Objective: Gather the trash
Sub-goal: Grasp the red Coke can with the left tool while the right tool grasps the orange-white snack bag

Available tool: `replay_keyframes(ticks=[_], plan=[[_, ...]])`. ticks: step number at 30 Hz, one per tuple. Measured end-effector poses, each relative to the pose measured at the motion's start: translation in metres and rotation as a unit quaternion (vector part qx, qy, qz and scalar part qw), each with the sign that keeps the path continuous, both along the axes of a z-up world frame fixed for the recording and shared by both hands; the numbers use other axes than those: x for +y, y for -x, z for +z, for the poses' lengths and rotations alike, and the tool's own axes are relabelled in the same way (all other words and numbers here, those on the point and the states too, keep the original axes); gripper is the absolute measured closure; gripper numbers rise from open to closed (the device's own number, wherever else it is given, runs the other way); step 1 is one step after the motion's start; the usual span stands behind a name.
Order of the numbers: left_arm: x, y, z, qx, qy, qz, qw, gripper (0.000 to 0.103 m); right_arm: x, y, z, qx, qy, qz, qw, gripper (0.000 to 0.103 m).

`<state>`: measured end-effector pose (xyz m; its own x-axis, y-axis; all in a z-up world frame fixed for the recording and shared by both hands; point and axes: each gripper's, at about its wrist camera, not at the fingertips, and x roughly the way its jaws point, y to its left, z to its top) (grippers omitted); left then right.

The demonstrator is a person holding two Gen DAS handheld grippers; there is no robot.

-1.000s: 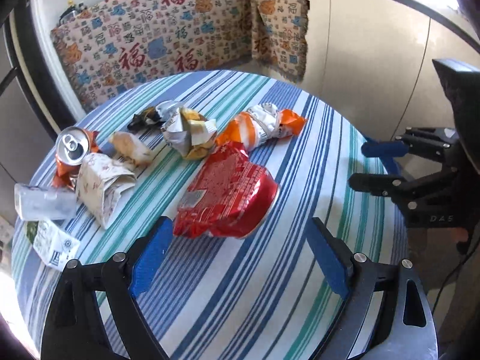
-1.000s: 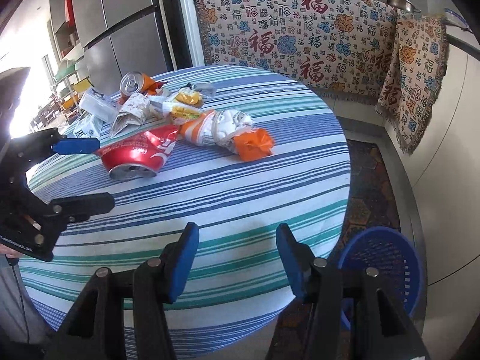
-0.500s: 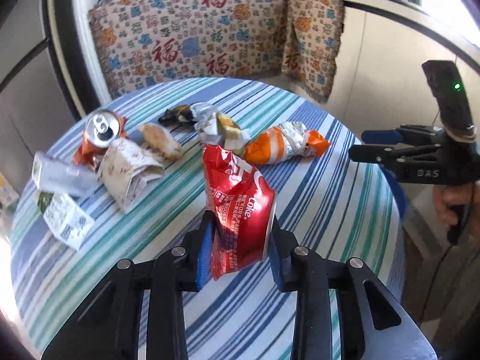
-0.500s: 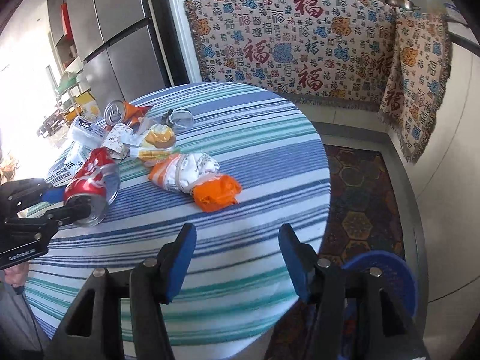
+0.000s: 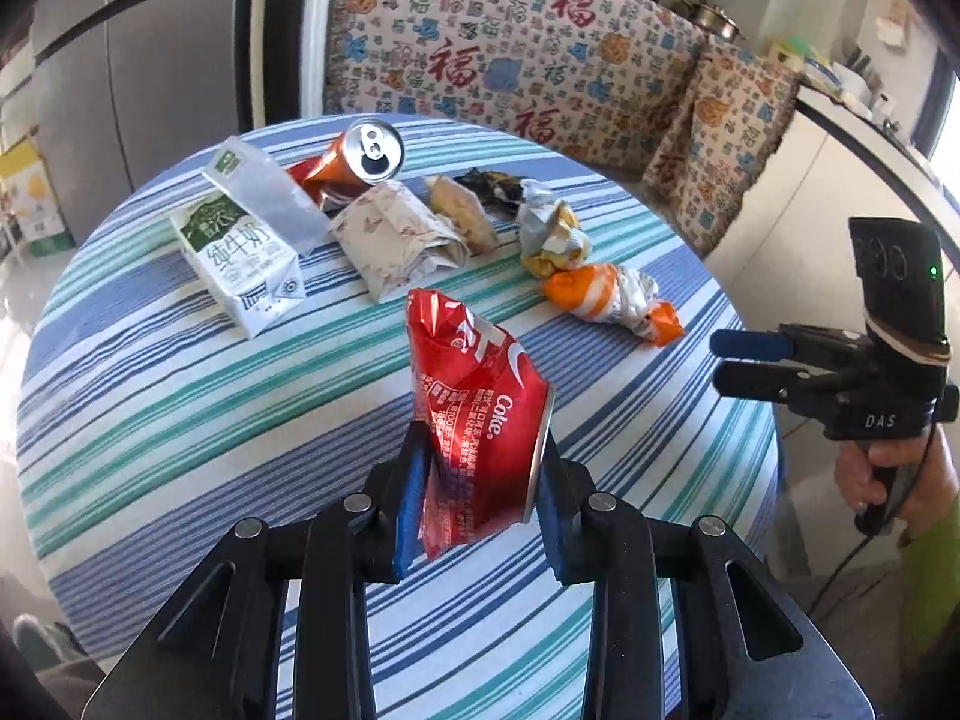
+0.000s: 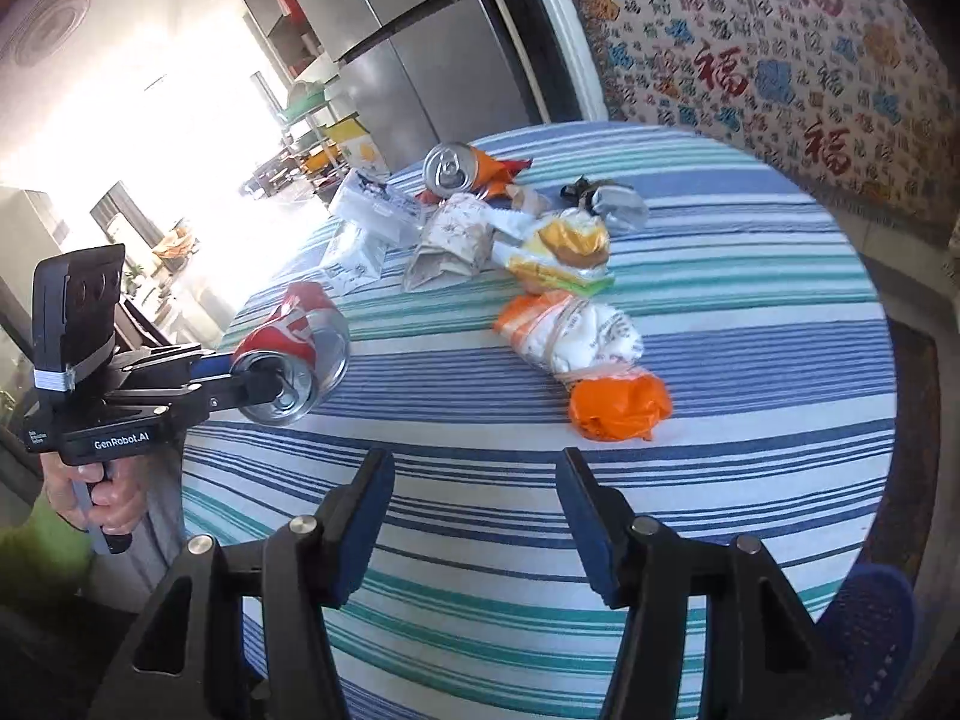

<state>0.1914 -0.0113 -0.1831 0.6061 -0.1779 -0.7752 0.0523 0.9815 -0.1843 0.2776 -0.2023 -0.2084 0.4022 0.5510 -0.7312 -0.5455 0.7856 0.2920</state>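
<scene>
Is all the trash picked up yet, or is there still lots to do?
Hardly any looks done. The left gripper is squeezing a crushed red can, lifted off the table. The right gripper is open and empty. Left to collect: the milk carton, orange can and the wrappers.

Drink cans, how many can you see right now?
2. A crushed red Coke can is clamped in the left gripper, off the table. An orange can lies among the trash at the table's far side. More may be hidden under the wrappers.
</scene>
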Motion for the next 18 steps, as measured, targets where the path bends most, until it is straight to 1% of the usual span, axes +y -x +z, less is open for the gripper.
replay_keyframes(ticks=[1,2,3,4,5,6,7,8,9,10,12,13,14,16,18], plan=[[0.002,0.001,-0.001,0.001,0.005,0.003,1.0000,0.071,-0.001,0.000,0.002,-0.015,0.015,-0.018,1.000,0.044],[0.004,0.002,-0.002,0.004,0.009,0.003,0.9999,0.071,-0.001,-0.007,0.004,-0.050,0.054,-0.052,0.996,0.041],[0.004,0.002,-0.003,0.006,0.012,0.005,0.9999,0.071,-0.001,-0.013,0.003,-0.060,0.062,-0.060,0.994,0.037],[0.004,0.003,-0.005,0.008,0.013,0.005,0.9999,0.071,0.000,-0.020,0.000,-0.067,0.071,-0.068,0.993,0.035],[0.004,0.005,-0.006,0.009,0.014,0.004,0.9999,0.071,0.000,-0.029,-0.005,-0.064,0.075,-0.074,0.992,0.034],[0.002,0.005,-0.005,0.007,0.011,0.005,0.9999,0.071,0.002,-0.037,-0.012,-0.051,0.073,-0.080,0.993,0.034],[0.001,0.006,-0.005,0.008,0.010,0.004,0.9999,0.071,0.002,-0.037,-0.012,-0.051,0.073,-0.080,0.993,0.034],[0.001,0.007,-0.004,0.009,0.012,0.004,0.9999,0.071,0.009,-0.047,-0.025,-0.010,0.041,-0.072,0.997,0.034],[0.001,0.008,-0.004,0.010,0.015,0.005,0.9998,0.071,0.014,-0.051,-0.032,0.009,0.021,-0.059,0.998,0.033],[0.002,0.008,-0.003,0.010,0.017,0.006,0.9998,0.071,0.019,-0.049,-0.032,0.025,0.003,-0.039,0.999,0.034],[0.007,0.008,-0.001,0.008,0.016,0.011,0.9998,0.071,0.033,-0.036,-0.025,0.060,-0.031,0.020,0.998,0.035],[0.010,0.008,-0.001,0.008,0.016,0.014,0.9997,0.071,0.033,-0.036,-0.025,0.060,-0.031,0.020,0.998,0.035],[0.013,0.008,-0.002,0.007,0.017,0.018,0.9997,0.071,0.039,-0.021,-0.011,0.040,-0.032,0.045,0.998,0.035],[0.018,0.007,-0.004,0.009,0.021,0.025,0.9994,0.071,0.038,-0.017,-0.003,0.006,-0.010,0.013,1.000,0.035],[0.020,0.006,-0.006,0.009,0.025,0.028,0.9992,0.071,0.039,-0.022,-0.002,-0.025,0.024,-0.025,0.999,0.034]])
